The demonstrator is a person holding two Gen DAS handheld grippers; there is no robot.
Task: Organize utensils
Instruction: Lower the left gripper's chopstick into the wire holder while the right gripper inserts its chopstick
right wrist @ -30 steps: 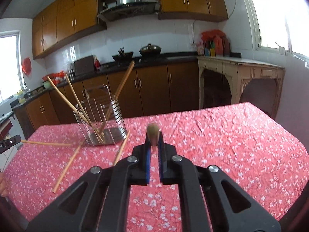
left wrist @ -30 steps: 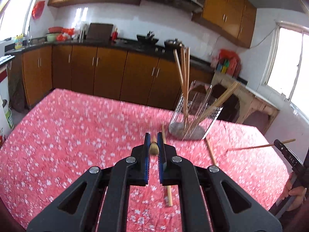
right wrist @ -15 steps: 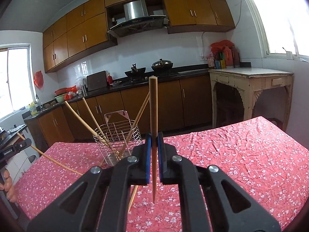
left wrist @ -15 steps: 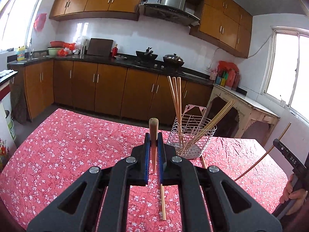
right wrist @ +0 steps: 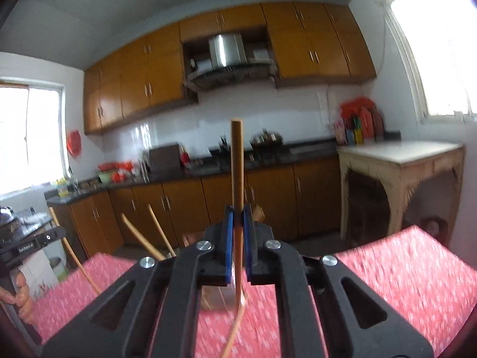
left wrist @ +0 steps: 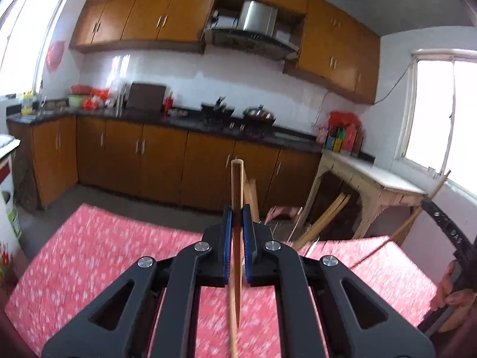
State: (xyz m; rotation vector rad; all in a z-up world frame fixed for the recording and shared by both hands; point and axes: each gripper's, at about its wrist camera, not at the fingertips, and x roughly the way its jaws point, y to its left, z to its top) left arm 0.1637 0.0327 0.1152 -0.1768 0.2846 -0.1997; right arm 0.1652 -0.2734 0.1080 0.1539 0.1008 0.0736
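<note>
Holding one chopstick point(left wrist: 237, 238) upright per claw: left claw point(left wrist: 237, 220) | right claw point(right wrist: 237, 220), chopstick point(right wrist: 237, 179) | wire holder point(left wrist: 286, 229) beyond: several chopsticks in, two pending.

The tablecloth point(left wrist: 98, 256) is smeared by motion blur in both views, so its flower print does not read. In the left wrist view the rack point(left wrist: 283, 223) sits mostly hidden behind the left gripper point(left wrist: 237, 217); only its top rim and some chopsticks point(left wrist: 322, 220) show. The held chopstick point(left wrist: 235, 268) runs off the bottom edge. At the right edge a hand point(left wrist: 456, 295) is cut off. In the right wrist view the rack is almost wholly hidden behind the right gripper point(right wrist: 237, 217), and items on the far counter point(right wrist: 268, 152) are too blurred to name.
</note>
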